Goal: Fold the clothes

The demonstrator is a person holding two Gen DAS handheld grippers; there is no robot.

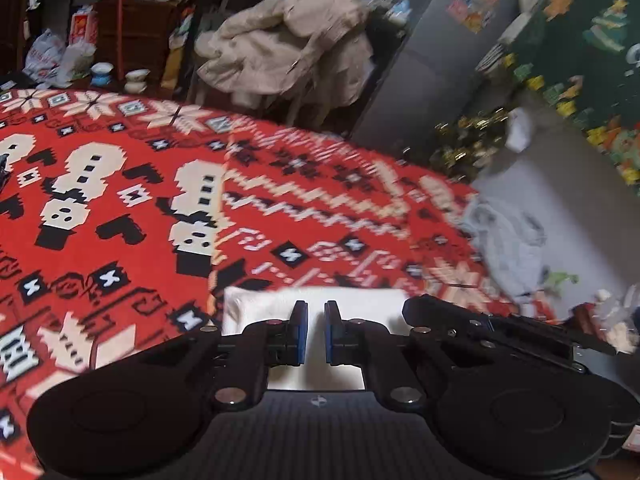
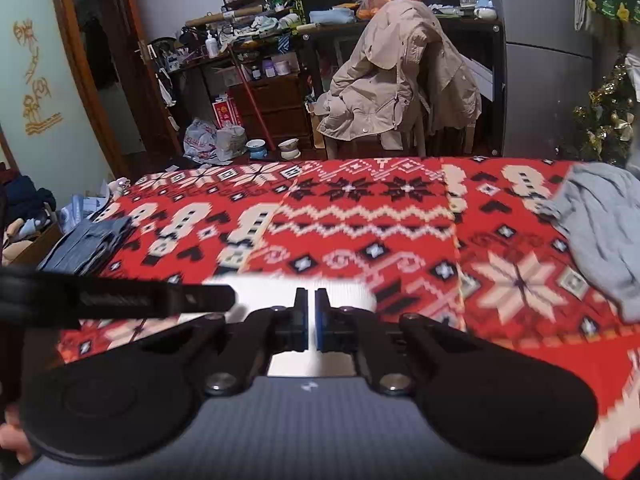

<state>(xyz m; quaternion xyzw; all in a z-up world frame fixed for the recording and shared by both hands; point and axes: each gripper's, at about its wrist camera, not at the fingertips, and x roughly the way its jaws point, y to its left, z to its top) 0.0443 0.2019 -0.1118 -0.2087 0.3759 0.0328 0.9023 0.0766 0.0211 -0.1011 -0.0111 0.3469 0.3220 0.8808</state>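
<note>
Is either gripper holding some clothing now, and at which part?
It cannot be told. Both the left gripper and the right gripper are nearly shut over a white folded cloth, but no fabric is visible between the pads.

red patterned blanket (image 2: 360, 216), beige coat (image 2: 400, 80) on chair, Christmas tree (image 2: 604, 116)

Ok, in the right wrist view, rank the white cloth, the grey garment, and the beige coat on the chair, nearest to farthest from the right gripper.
1. White cloth, right at the right gripper fingertips.
2. Grey garment, on the right of the red blanket.
3. Beige coat, on the chair beyond the blanket.
</note>
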